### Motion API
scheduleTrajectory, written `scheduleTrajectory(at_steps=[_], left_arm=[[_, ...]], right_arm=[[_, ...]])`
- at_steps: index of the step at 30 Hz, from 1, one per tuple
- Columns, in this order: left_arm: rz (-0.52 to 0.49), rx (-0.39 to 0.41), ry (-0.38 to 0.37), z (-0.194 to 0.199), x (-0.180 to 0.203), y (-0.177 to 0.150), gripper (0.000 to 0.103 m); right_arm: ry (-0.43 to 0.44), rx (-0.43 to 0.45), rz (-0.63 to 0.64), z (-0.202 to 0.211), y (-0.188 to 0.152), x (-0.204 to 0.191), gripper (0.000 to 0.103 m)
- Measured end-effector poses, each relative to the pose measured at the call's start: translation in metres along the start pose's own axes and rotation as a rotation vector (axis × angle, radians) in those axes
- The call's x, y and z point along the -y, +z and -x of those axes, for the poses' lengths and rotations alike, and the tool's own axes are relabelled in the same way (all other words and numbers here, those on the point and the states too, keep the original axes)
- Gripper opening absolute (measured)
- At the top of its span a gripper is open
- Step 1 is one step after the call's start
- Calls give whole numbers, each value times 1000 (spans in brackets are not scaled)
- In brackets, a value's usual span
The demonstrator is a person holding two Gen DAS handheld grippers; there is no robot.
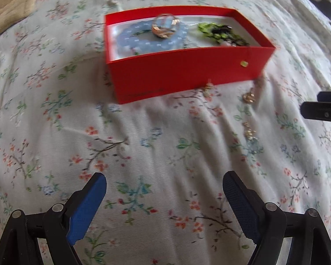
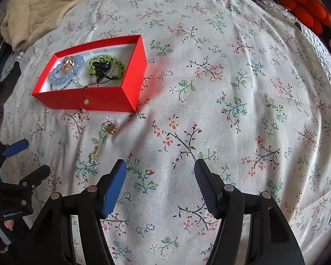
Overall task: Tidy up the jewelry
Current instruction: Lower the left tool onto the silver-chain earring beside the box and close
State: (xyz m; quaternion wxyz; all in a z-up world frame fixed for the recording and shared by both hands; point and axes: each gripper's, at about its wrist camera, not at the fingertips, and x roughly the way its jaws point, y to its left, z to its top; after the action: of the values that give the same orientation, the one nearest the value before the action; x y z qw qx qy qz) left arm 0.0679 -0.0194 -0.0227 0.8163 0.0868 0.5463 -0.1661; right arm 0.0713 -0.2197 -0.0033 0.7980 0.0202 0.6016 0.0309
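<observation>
Two small gold trinkets (image 1: 249,97) beside red box (image 1: 183,72), details blurred.

The left tongs (image 1: 164,207) have black plastic arms with round silver pins and two blue pads with a bumpy skin. The right tongs (image 2: 160,187) look the same, black with blue pads. In the right wrist view the left tongs show small screws and a dark blue label with white letters.
</observation>
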Motion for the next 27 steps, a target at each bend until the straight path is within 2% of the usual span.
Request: scheduleTrajectory(at_steps=[7, 10, 12, 14, 20, 27], left_arm=[[-74, 32, -98, 1, 28, 4, 78], [-118, 42, -150, -3, 42, 4, 66], [-144, 44, -187, -8, 50, 3, 48], [-163, 36, -218, -15, 57, 3, 43], [-201, 77, -220, -23, 70, 7, 39], [-216, 70, -175, -33, 77, 12, 26]], right_arm=[[-14, -13, 12, -4, -4, 5, 67], [-14, -16, 13, -5, -5, 6, 67], [-13, -18, 18, -6, -6, 4, 67], [-12, -19, 25, -5, -7, 3, 67], [-13, -25, 33, -8, -7, 2, 67], [-14, -29, 28, -9, -7, 4, 67]])
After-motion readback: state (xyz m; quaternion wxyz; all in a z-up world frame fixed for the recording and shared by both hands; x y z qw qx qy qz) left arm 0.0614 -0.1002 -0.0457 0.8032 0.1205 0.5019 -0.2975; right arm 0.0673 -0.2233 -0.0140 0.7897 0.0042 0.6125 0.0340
